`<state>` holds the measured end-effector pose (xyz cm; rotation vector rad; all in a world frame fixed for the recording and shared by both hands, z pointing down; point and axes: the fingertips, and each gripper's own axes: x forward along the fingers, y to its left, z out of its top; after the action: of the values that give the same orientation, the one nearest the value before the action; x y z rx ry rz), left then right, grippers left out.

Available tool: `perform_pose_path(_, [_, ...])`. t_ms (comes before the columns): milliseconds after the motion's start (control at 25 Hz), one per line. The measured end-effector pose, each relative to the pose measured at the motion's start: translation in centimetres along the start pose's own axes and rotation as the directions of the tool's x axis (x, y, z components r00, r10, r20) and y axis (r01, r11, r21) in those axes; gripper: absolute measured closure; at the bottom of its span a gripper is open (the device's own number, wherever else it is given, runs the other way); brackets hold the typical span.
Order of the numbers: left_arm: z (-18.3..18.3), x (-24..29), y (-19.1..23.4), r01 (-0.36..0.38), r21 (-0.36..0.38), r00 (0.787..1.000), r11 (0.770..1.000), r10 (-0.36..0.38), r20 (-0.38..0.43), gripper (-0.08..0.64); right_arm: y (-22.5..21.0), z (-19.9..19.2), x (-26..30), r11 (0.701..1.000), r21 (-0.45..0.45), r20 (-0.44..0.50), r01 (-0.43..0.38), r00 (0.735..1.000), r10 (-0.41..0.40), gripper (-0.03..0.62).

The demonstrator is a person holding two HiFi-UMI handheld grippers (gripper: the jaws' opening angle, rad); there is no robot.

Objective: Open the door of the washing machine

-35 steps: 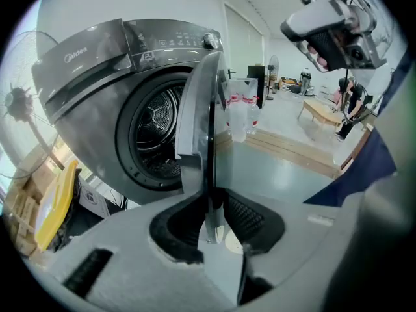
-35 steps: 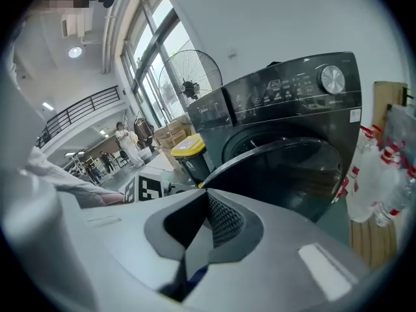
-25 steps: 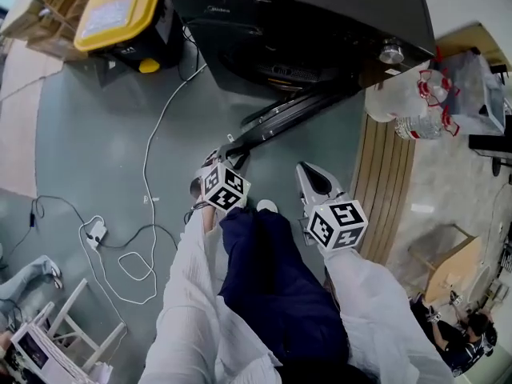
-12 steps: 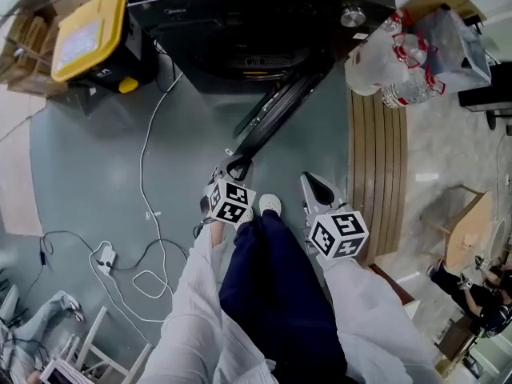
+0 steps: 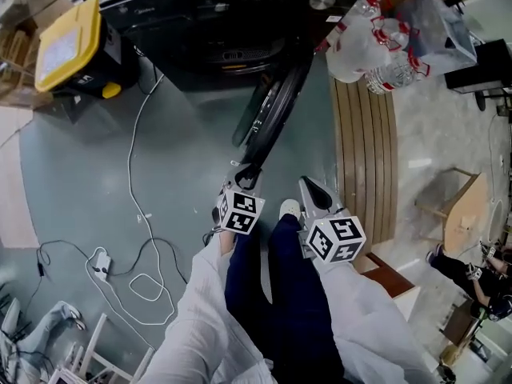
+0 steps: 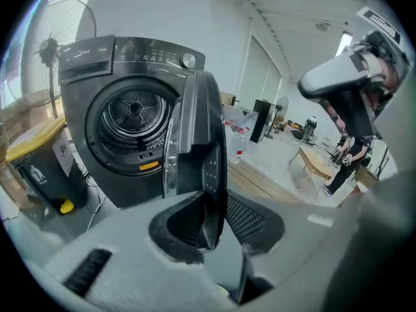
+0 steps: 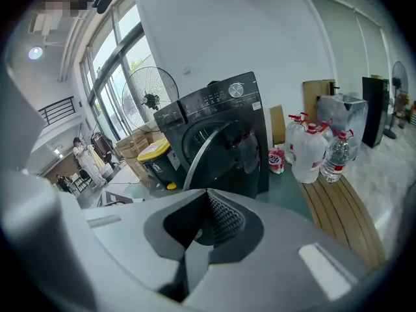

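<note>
L gripper (image 5: 242,174) grasps door (image 6: 195,129) edge, jaws just eased; R gripper (image 5: 308,186) clenched, empty. Follow hinge arc, no twisting.

Grey floor (image 5: 72,174) carries a white cable (image 5: 130,166), a yellow-lidded bin (image 5: 68,38) — and the washing machine (image 5: 208,6).

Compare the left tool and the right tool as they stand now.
The left tool has the edge of the washing machine door between its jaws, which have just opened a little. The right tool holds nothing, and its jaws are together. The left tool reaches the open door, while the right tool sits beside it, clear of the door. Both slant forward and down.
</note>
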<state>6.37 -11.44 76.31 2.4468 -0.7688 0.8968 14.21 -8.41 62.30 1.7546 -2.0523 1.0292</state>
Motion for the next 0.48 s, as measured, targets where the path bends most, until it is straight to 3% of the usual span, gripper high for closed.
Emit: perform_pose_path(480, [0.7,2.7,-7.8,0.003,-0.097,1.0,0.995,-0.004,-0.006,0.448,-6.5,-1.5,-3.6,0.998,-0.021,-0.048,-0.057,0.997,0.056,0.581])
